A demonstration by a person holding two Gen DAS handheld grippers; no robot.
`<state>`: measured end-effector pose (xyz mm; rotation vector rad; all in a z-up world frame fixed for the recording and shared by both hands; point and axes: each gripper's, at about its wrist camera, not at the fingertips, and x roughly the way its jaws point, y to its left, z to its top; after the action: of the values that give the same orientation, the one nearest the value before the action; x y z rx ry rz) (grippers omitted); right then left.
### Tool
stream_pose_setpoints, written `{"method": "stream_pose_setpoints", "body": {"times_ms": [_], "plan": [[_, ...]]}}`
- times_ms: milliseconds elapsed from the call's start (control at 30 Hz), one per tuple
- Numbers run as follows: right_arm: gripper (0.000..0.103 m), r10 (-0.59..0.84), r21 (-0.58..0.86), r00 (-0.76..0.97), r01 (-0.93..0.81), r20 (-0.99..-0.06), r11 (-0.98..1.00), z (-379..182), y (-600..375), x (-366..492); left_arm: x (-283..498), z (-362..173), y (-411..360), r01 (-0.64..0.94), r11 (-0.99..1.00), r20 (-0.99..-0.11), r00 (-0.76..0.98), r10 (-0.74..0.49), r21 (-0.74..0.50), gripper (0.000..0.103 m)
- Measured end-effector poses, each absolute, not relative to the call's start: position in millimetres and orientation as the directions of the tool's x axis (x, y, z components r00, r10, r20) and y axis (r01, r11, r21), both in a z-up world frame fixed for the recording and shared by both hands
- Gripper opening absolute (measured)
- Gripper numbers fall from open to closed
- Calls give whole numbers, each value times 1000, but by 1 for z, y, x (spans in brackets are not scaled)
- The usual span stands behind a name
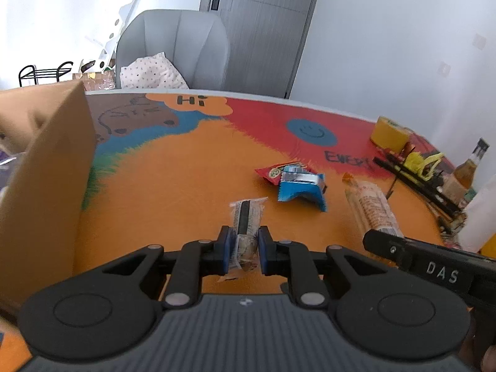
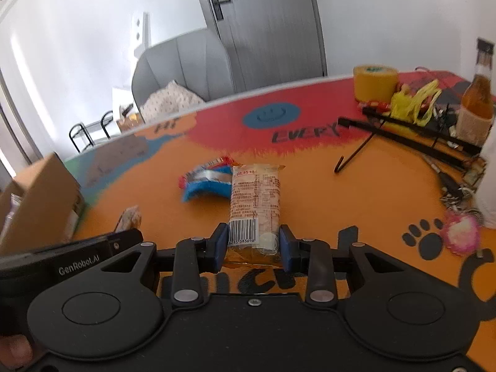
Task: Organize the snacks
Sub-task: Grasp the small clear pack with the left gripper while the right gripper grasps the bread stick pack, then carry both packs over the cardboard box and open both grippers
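Note:
My left gripper (image 1: 244, 238) is shut on a small clear-wrapped snack (image 1: 248, 217), its blue pads pinching the near end just above the orange table mat (image 1: 170, 186). My right gripper (image 2: 251, 241) is shut on a longer orange-tinted snack pack (image 2: 255, 195) with a barcode; the same pack (image 1: 372, 207) shows at the right of the left wrist view. A blue packet (image 1: 300, 189) and a red packet (image 1: 272, 172) lie together on the mat beyond both grippers. An open cardboard box (image 1: 46, 170) stands at the left, close beside the left gripper.
A yellow tape roll (image 2: 375, 82), a bottle (image 2: 479, 93), black strips (image 2: 418, 130), keys and a pink pompom (image 2: 462, 235) crowd the right side of the table. A grey chair (image 1: 176, 49) with a cushion stands behind the far edge.

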<state>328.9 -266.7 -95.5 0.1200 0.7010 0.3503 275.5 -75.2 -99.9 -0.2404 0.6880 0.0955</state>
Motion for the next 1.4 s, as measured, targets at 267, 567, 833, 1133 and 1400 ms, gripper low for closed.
{"method": "stream_pose_setpoints", "body": {"times_ms": [267, 567, 833, 1133, 1400], "plan": [[33, 379, 234, 750, -299, -543, 925, -57, -257, 302, 244, -70, -65, -127, 966, -578, 816, -28, -227, 17], [33, 453, 245, 748, -380, -486, 892, -29, -224, 285, 220, -40, -40, -110, 958, -512, 858, -43, -265, 17], [33, 505, 254, 723, -437, -470, 863, -19, -189, 278, 206, -30, -4, -145, 944, -499, 866, -23, -297, 17], [33, 571, 250, 683, -517, -456, 819, -12, -143, 270, 191, -24, 41, -233, 929, -500, 864, 62, -287, 17], [33, 608, 250, 644, -563, -464, 787, -11, -109, 266, 182, -29, 81, -313, 907, -524, 842, 129, -281, 17]]}}
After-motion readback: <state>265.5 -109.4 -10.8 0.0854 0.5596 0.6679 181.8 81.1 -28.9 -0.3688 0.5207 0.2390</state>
